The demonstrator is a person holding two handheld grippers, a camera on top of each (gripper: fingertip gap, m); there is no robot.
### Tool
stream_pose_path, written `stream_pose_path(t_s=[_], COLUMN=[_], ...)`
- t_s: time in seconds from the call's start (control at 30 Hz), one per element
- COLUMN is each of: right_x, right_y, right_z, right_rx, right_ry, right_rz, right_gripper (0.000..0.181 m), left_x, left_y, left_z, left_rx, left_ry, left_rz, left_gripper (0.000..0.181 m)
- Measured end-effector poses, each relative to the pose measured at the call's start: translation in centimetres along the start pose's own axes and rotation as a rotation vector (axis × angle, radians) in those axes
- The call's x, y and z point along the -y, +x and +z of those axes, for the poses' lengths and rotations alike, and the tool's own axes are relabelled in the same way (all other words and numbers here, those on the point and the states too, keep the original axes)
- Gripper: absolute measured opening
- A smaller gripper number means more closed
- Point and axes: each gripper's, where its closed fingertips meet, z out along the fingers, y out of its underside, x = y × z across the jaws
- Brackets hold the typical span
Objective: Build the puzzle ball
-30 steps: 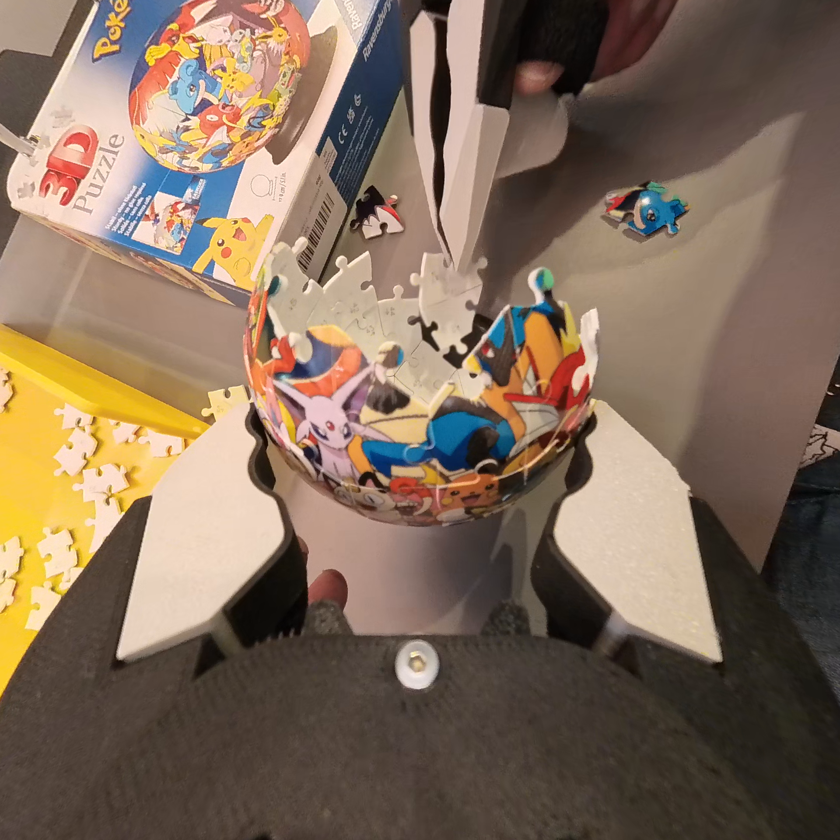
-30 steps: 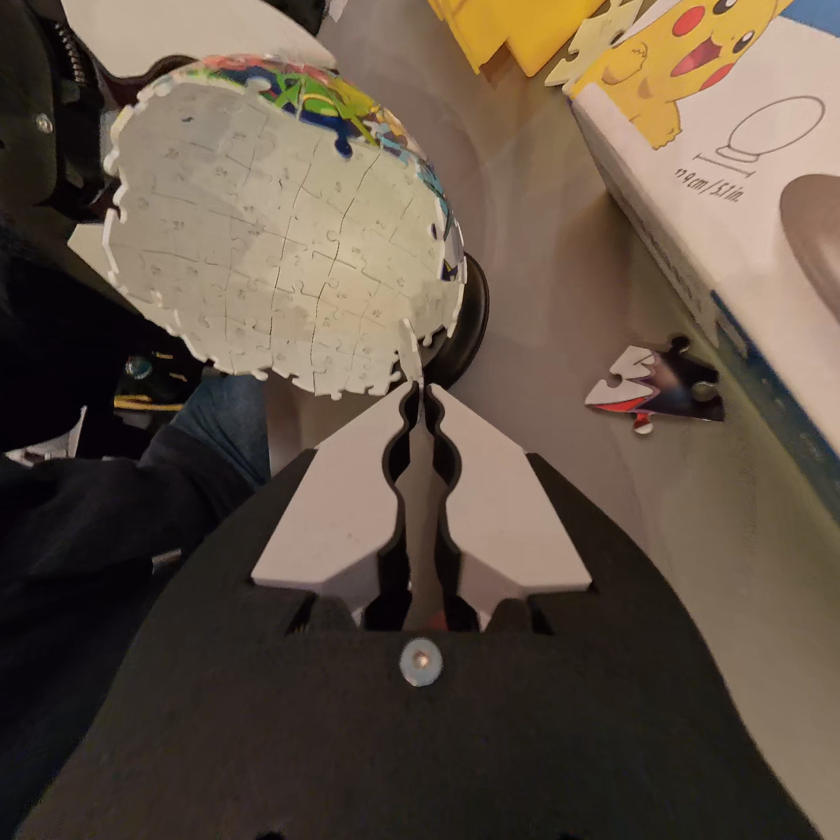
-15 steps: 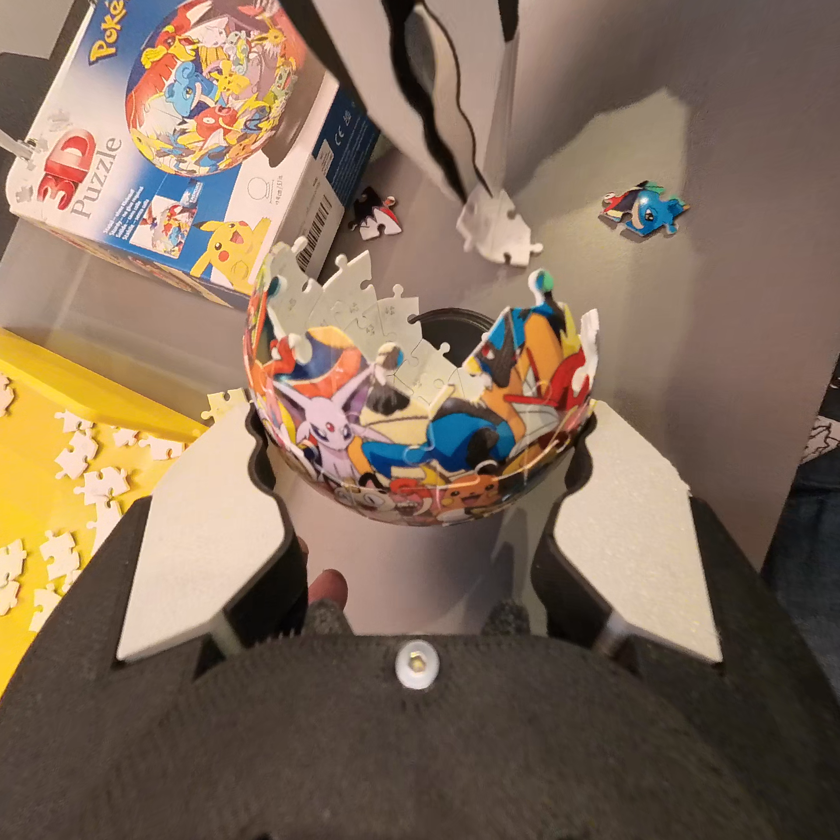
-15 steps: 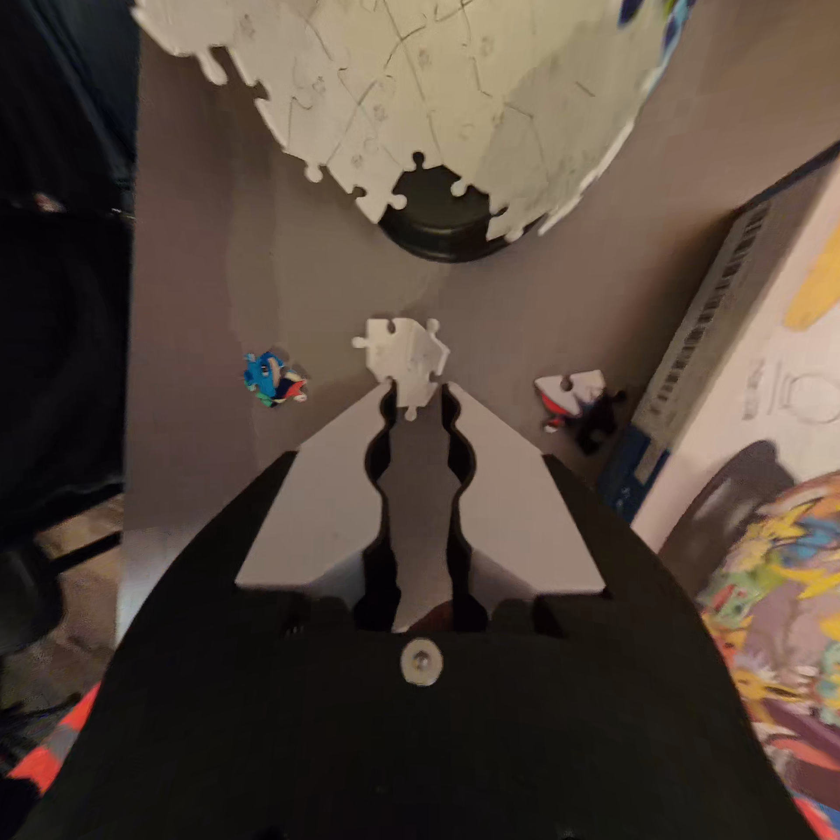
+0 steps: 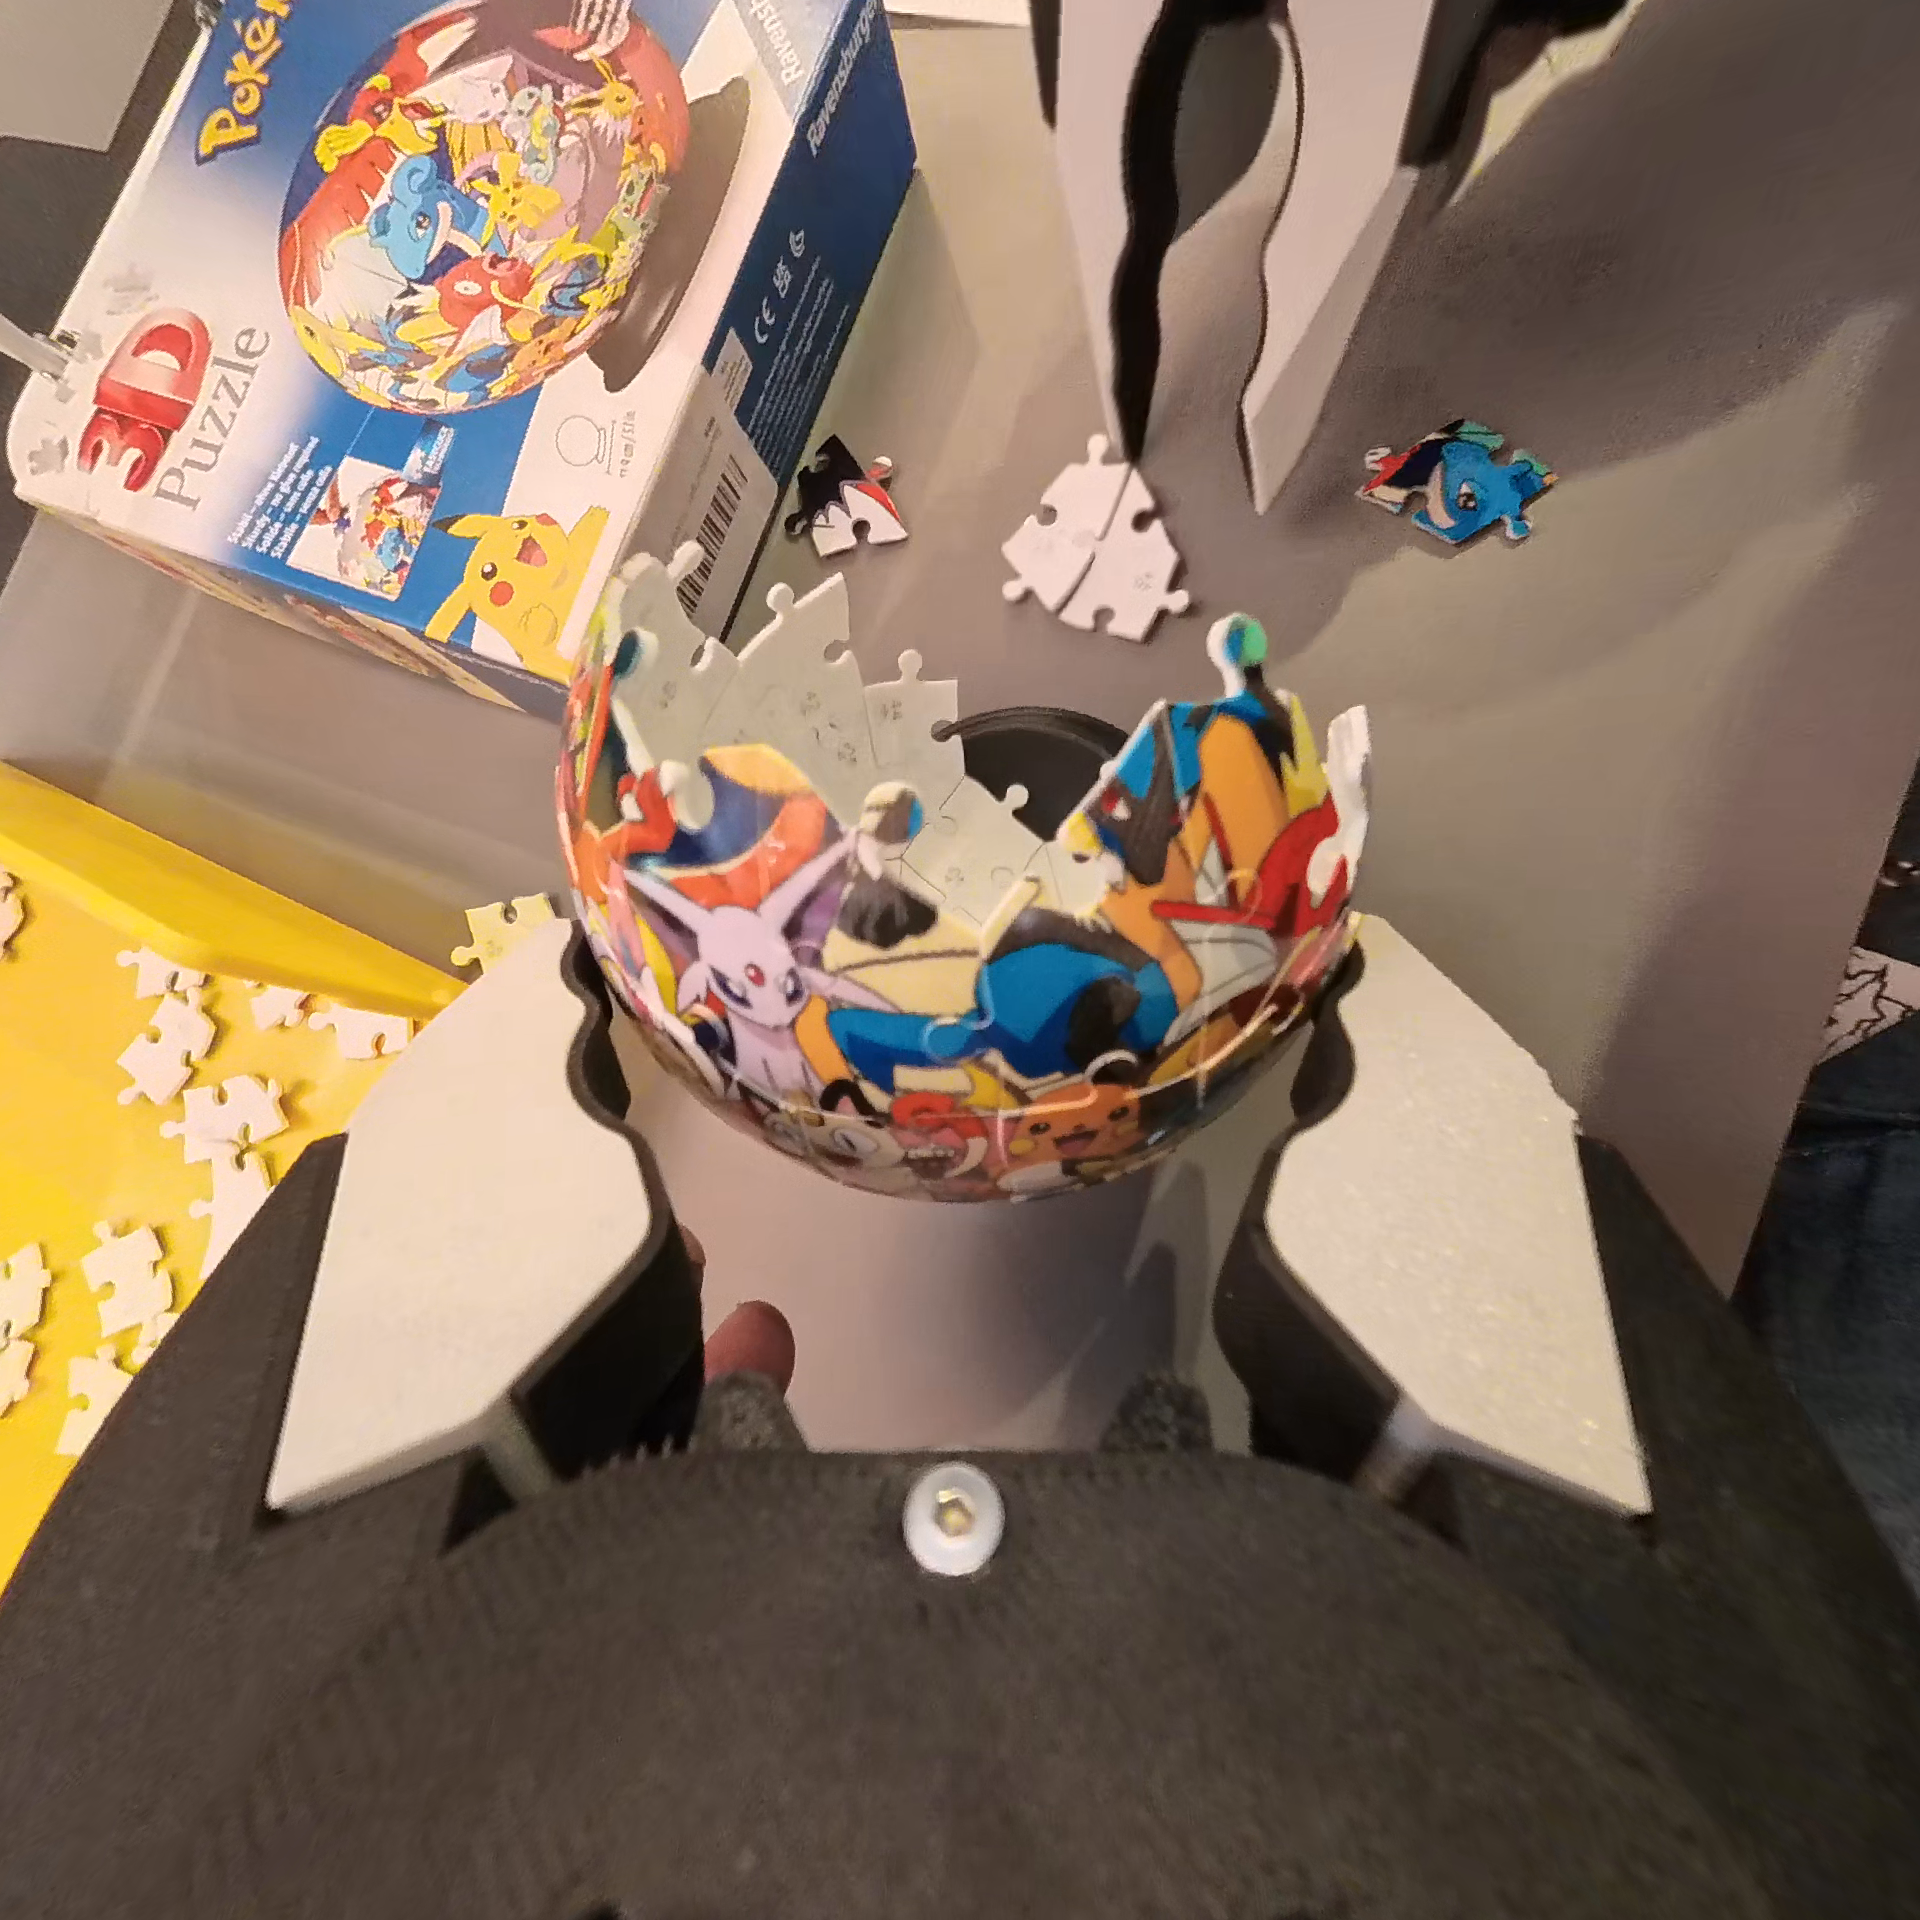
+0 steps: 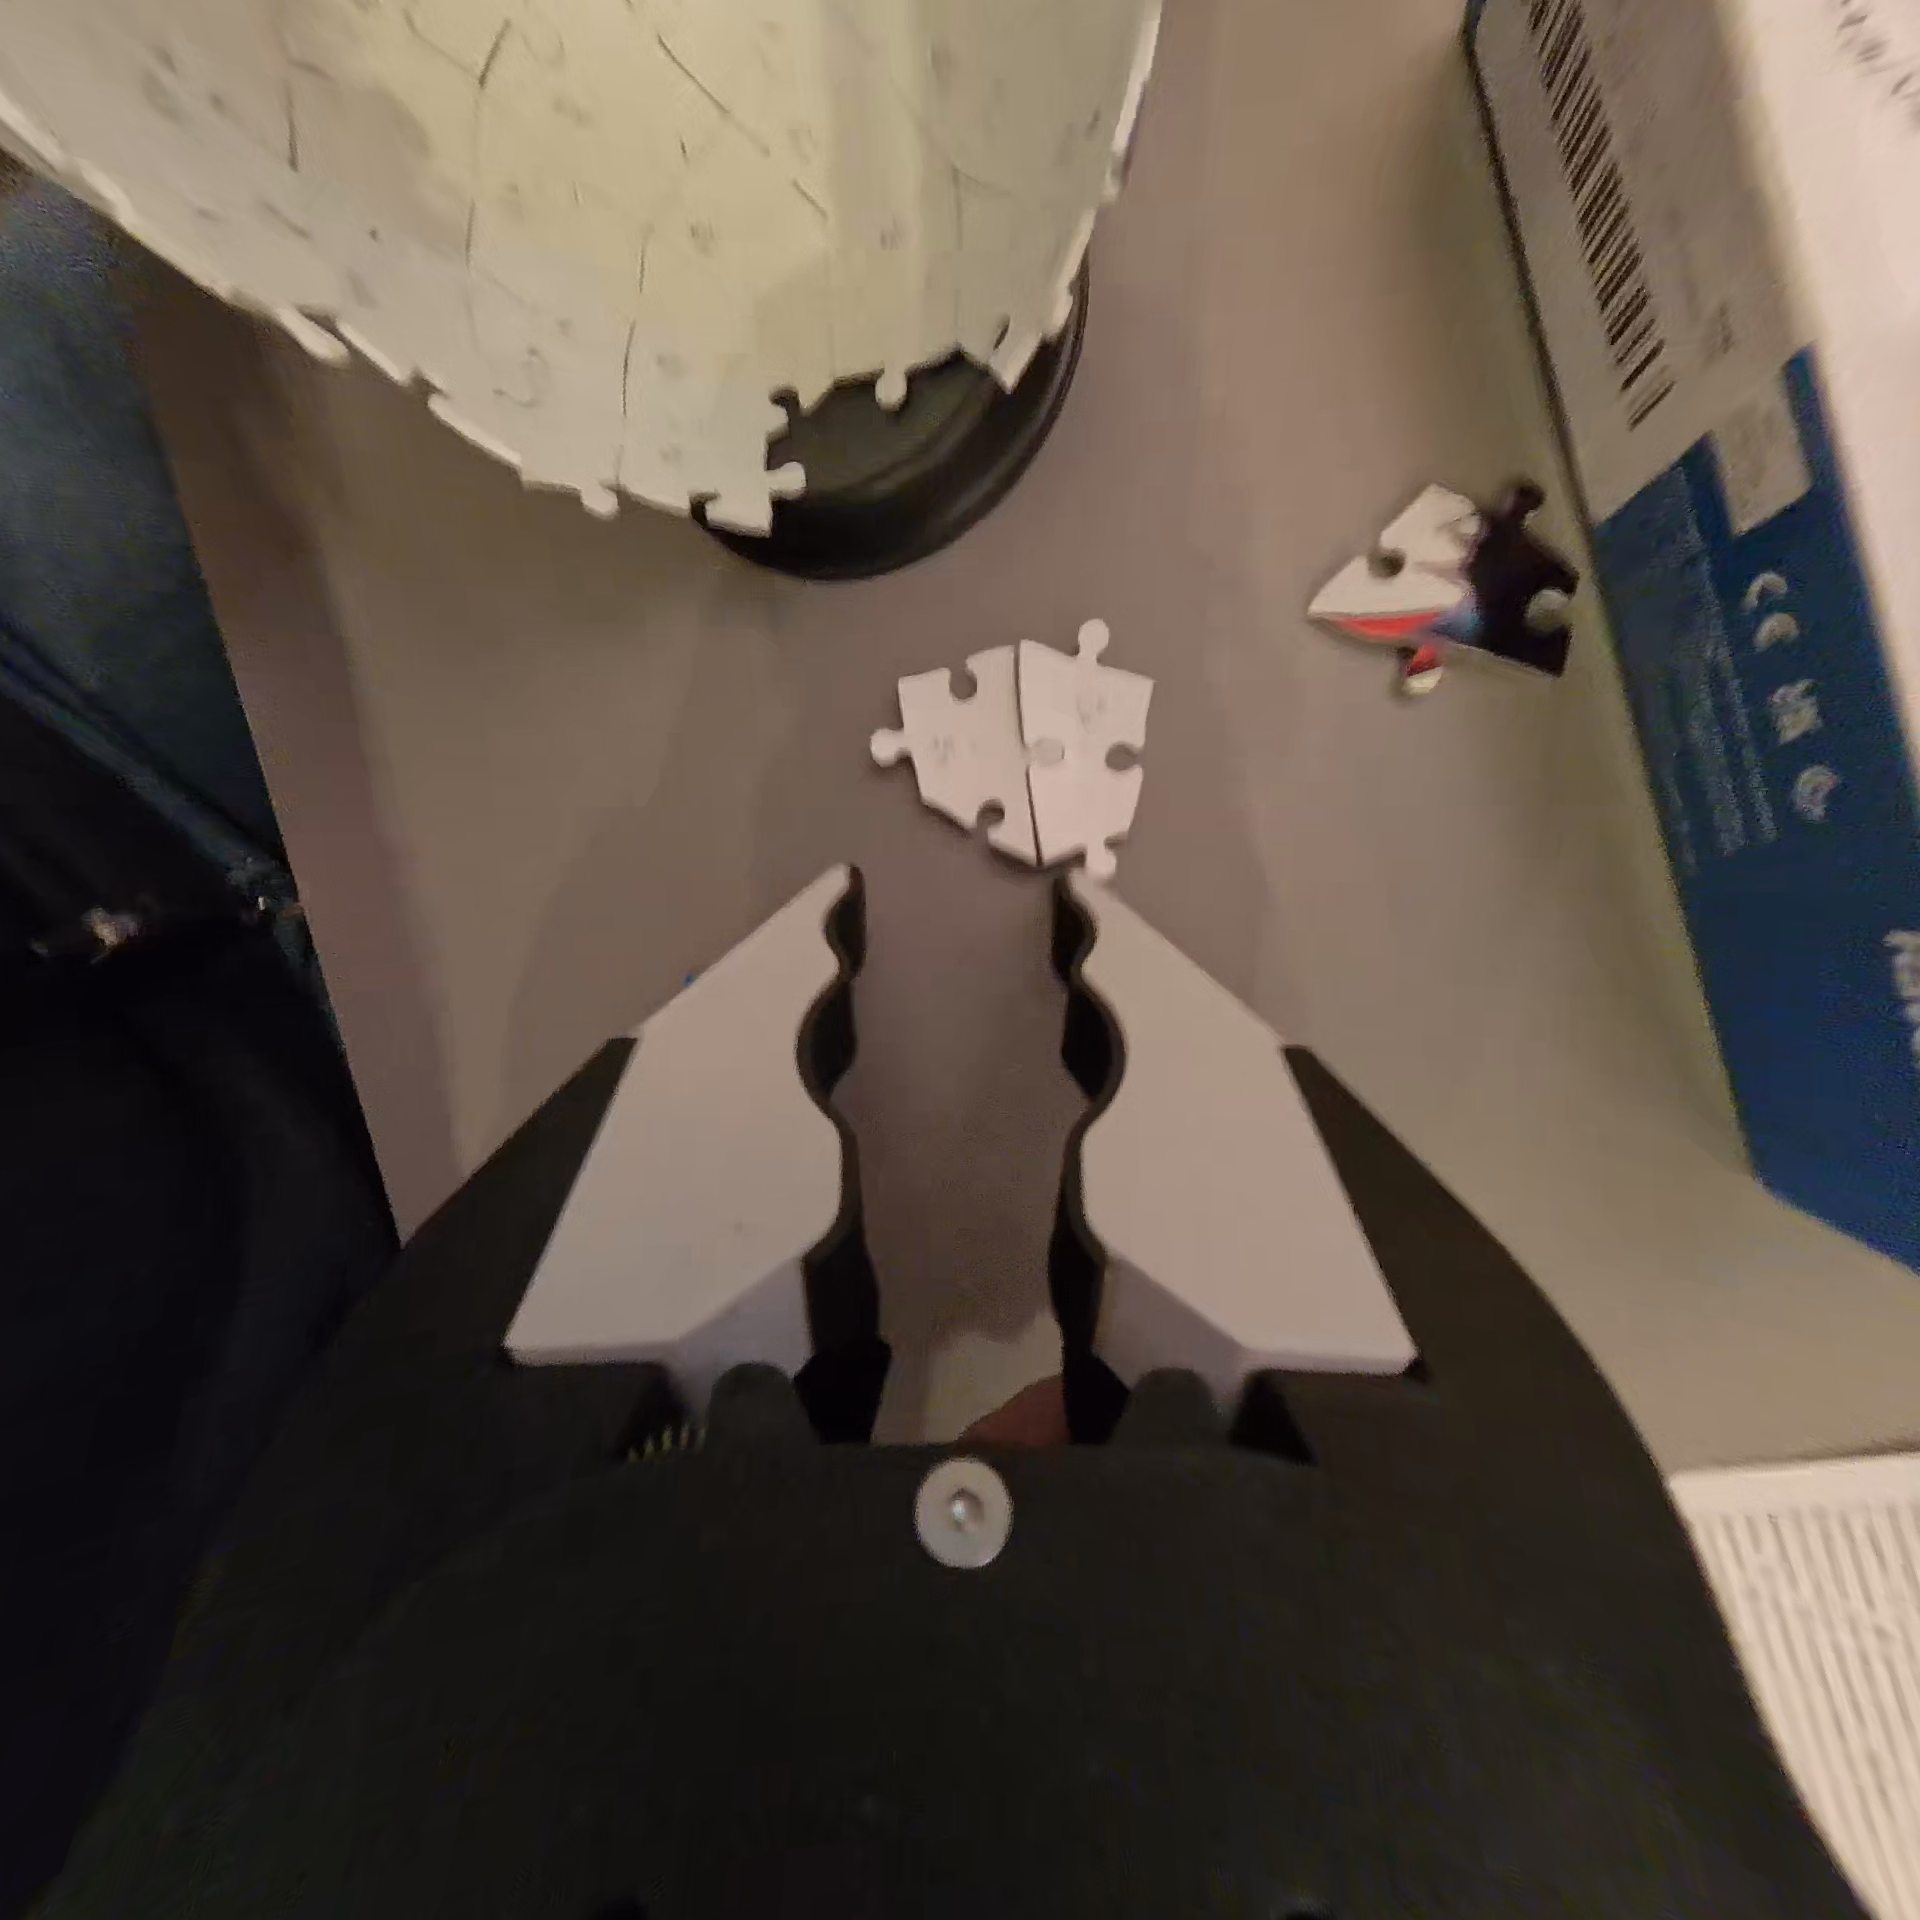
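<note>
My left gripper is shut on the half-built puzzle ball, a colourful open bowl held above the grey table with its jagged rim up. The ball's white inside fills the top left of the right wrist view. My right gripper is open and empty just above the table; it also shows in the left wrist view. A small white cluster of joined pieces lies face down on the table just past its fingertips, also seen in the left wrist view.
The puzzle box lies at the far left. A black stand sits under the ball's far rim. A dark red-and-white piece and a blue piece lie on the table. A yellow tray holds several white pieces.
My right gripper pulled the white cluster off the ball's rim, carried it down to the table, opened and let it go. The left gripper and ball stayed still.
</note>
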Motion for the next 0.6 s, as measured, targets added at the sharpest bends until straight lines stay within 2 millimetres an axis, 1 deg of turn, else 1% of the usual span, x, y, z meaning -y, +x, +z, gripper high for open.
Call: stream_pose_path(t_s=[0.1, 0.17, 0.23, 0.3, 0.33, 0.4, 0.5, 0.6], right_x=[0.7, 1.4, 1.9, 2.5, 2.6, 2.1, 0.9, 0.7], right_y=[0.5, 0.4, 0.1, 0.0, 0.1, 0.4, -0.3, -0.5], right_z=[0.3, 0.6, 0.9, 0.9, 0.7, 0.4, 0.5, 0.8], right_rx=[-0.012, 0.004, 0.027, 0.026, 0.012, -0.005, -0.014, -0.055], right_ry=[0.036, 0.052, 0.05, 0.066, 0.065, 0.05, 0.03, 0.049], right_rz=[0.008, -0.033, -0.077, -0.154, -0.173, -0.164, -0.143, -0.119], right_gripper=[0.04, 0.044, 0.045, 0.046, 0.048, 0.048, 0.042, 0.025], left_x=[0.0, 0.0, 0.0, 0.1, 0.1, 0.1, 0.1, 0.1], left_y=[0.1, 0.1, 0.1, 0.1, 0.1, 0.1, 0.1, 0.0], left_z=[0.0, 0.0, 0.0, 0.0, 0.0, 0.1, 0.1, 0.1], left_rx=[0.001, 0.002, 0.002, 0.002, 0.001, 0.0, -0.002, -0.002], left_ry=[-0.005, -0.006, -0.006, -0.007, -0.006, -0.004, 0.0, 0.001], left_rz=[0.003, 0.003, 0.001, 0.002, 0.002, 0.0, -0.002, -0.001], left_gripper=[0.126, 0.126, 0.126, 0.126, 0.126, 0.126, 0.126, 0.126])
